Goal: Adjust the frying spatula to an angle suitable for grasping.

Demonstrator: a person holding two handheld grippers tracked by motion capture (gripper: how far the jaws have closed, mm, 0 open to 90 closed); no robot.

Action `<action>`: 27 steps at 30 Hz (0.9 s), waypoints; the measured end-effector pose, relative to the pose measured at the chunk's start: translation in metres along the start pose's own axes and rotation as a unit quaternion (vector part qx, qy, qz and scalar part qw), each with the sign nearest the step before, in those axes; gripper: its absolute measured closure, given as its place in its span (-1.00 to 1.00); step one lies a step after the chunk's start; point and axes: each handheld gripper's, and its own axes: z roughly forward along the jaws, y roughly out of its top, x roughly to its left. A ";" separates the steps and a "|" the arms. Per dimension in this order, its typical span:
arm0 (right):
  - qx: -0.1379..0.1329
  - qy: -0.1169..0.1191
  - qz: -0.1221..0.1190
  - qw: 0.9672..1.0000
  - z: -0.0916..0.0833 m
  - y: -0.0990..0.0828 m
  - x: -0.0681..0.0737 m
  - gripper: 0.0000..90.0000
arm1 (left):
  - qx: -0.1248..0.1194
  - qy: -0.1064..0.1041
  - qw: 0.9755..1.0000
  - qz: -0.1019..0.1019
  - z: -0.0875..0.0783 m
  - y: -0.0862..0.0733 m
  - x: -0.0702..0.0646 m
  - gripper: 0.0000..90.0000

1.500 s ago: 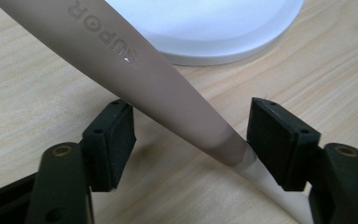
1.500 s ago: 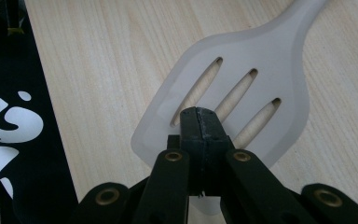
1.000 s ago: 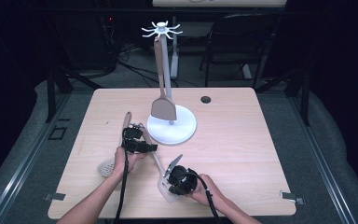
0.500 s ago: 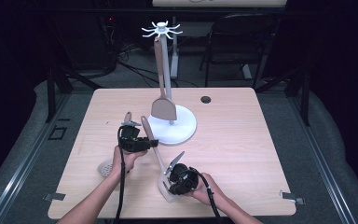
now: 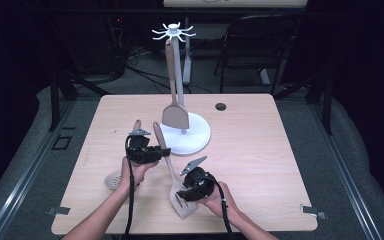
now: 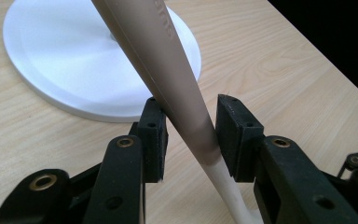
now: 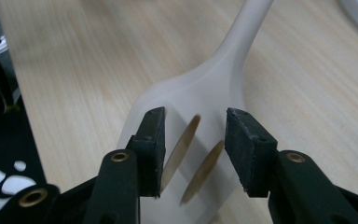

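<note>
The right gripper sits nearest the person, jaws parted astride the slotted spatula's pale blade, contact indeterminate. Beyond it, the left gripper brackets the same spatula's tan handle, jaws apart with a visible gap. Farther off stands the white utensil stand, another spatula hanging there.

Wooden table, white round-base stand near centre, hook ring on top. Tan spatula hangs from a hook, blade just above the base. Slotted spatula lies diagonally between both hands. Left gripper at its handle; right gripper over the slotted head. Perforated spoon under left hand. Dark round hole far right of stand. Jaw state unreadable from here.
</note>
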 end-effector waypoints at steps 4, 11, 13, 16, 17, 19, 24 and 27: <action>-0.006 -0.013 0.012 1.000 0.000 0.003 -0.005 0.25 | -0.006 -0.005 1.000 0.004 -0.001 0.001 -0.003 0.46; -0.013 0.000 0.026 1.000 0.002 0.006 -0.011 0.30 | -0.014 -0.012 1.000 0.007 -0.002 0.003 -0.007 0.48; -0.024 0.001 0.033 0.999 0.004 0.008 -0.013 0.30 | -0.016 -0.013 1.000 0.007 -0.003 0.003 -0.009 0.49; -0.030 0.000 0.030 0.999 0.004 0.009 -0.014 0.30 | -0.019 -0.014 1.000 0.010 -0.004 0.004 -0.011 0.50; -0.041 0.001 0.033 0.999 0.002 0.009 -0.016 0.32 | -0.021 -0.015 1.000 0.011 -0.005 0.004 -0.011 0.50; -0.044 0.004 0.033 0.998 0.000 0.009 -0.017 0.33 | -0.024 -0.020 0.999 0.008 -0.005 0.004 -0.013 0.52; -0.058 0.011 0.034 0.998 -0.001 0.009 -0.019 0.34 | -0.031 -0.027 0.999 0.009 -0.007 0.005 -0.018 0.53; -0.062 0.009 0.033 0.997 -0.001 0.010 -0.018 0.39 | -0.033 -0.031 0.999 0.011 -0.007 0.005 -0.020 0.54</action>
